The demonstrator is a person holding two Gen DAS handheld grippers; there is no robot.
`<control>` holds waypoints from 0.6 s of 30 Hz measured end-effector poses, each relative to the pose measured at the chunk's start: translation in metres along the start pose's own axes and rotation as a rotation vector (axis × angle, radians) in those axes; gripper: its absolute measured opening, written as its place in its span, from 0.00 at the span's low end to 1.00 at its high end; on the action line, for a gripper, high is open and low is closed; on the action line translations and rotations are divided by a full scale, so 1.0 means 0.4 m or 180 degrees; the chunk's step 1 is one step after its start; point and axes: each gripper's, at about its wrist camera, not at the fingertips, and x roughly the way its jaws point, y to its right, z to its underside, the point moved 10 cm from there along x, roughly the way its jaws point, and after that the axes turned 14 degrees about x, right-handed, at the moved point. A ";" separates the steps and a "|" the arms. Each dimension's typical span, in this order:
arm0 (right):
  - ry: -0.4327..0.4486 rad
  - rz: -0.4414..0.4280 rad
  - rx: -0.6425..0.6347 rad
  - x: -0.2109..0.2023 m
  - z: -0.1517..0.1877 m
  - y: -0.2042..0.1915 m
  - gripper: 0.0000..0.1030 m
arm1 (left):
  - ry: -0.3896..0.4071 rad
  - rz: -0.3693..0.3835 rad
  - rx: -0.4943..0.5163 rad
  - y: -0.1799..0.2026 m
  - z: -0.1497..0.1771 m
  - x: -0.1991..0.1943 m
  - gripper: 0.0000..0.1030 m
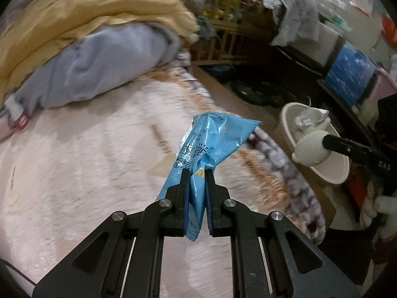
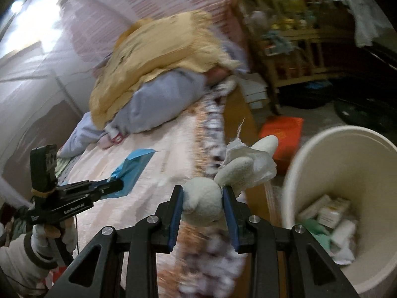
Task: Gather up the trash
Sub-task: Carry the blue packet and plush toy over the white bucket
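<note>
The blue snack wrapper (image 1: 208,149) is hanging pinched between the clenched jaws of the left gripper (image 1: 197,173), above the pale fuzzy bed cover (image 1: 74,161) near the bed's patterned edge. The right gripper (image 2: 202,191) is clamping a small cream plush toy (image 2: 202,202) with crumpled paper (image 2: 260,164) bunched against it, just beside the rim of the cream trash bin (image 2: 342,134), which is standing on the floor past that edge and holding boxes and wrappers.

Dim indoor light, motion blur throughout, strong fisheye bending at edges.
</note>
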 end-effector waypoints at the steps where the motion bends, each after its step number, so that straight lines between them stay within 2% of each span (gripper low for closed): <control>1: 0.0025 0.0036 0.0043 -0.015 -0.004 0.027 0.30 | 0.0001 0.0022 0.0043 0.022 -0.013 0.010 0.08; 10: 0.0156 0.0210 0.0319 -0.096 -0.018 0.201 0.30 | -0.0006 0.0157 0.0318 0.164 -0.095 0.073 0.08; 18: 0.0240 0.0282 0.0464 -0.124 -0.019 0.275 0.30 | -0.0006 0.0308 0.0484 0.269 -0.144 0.107 0.08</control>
